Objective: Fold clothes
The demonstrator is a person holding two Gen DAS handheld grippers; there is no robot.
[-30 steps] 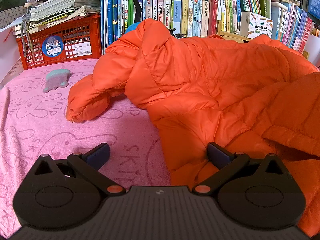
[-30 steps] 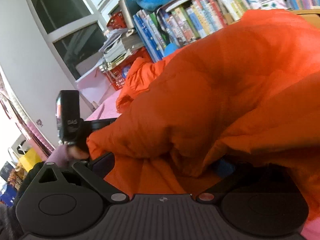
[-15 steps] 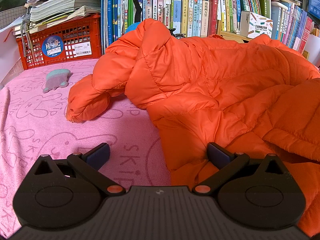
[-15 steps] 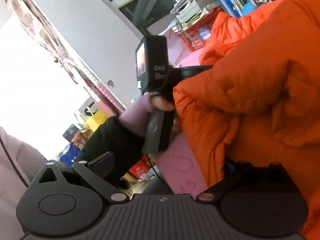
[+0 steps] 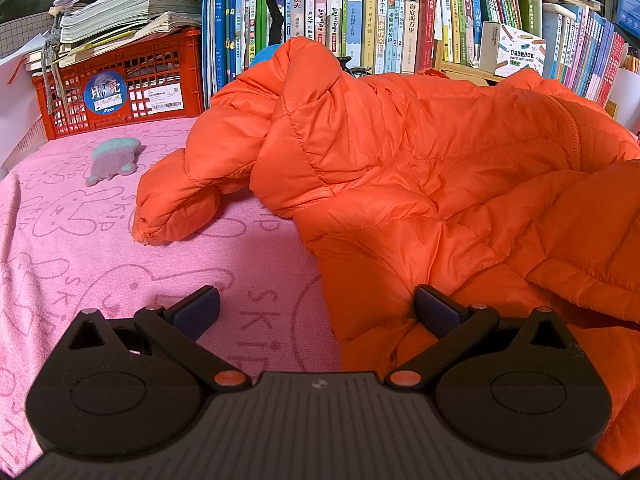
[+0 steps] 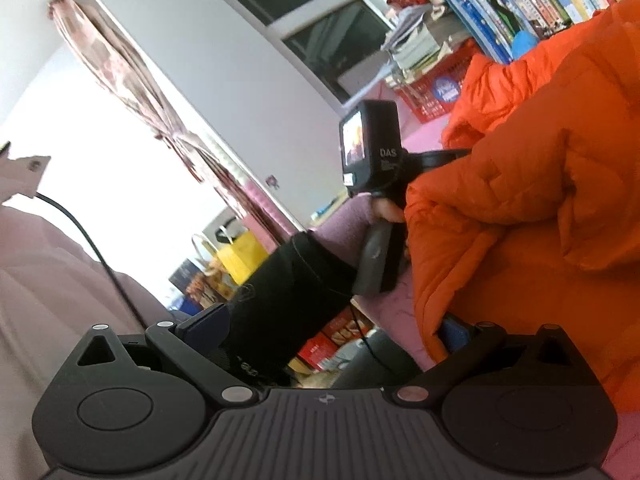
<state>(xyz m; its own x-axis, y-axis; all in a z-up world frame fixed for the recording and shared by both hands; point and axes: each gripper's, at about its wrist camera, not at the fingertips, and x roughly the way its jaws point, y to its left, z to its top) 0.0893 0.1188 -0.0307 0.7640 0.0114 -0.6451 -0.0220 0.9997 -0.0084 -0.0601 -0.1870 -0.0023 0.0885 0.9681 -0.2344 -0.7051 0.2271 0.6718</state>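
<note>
An orange puffer jacket (image 5: 420, 184) lies on the pink towel (image 5: 80, 240), one sleeve (image 5: 176, 200) stretched to the left. My left gripper (image 5: 316, 308) is open, low at the jacket's near edge; its right finger (image 5: 436, 308) rests against the orange fabric, its left finger over the towel. In the right wrist view the jacket (image 6: 540, 200) fills the right side. My right gripper (image 6: 332, 326) is open, tilted, with its right finger partly hidden behind a jacket fold. The left hand-held gripper (image 6: 372, 160) shows there, beside the jacket edge.
A red crate (image 5: 120, 88) with stacked papers and a row of books (image 5: 360, 20) stand at the back. A small grey-teal plush (image 5: 114, 158) lies on the towel at the back left. The person's dark sleeve (image 6: 296, 284) is near my right gripper.
The right gripper has swung away to the left and let the jacket fold drop; the jacket's right part now lies lower. The left gripper has not moved.
</note>
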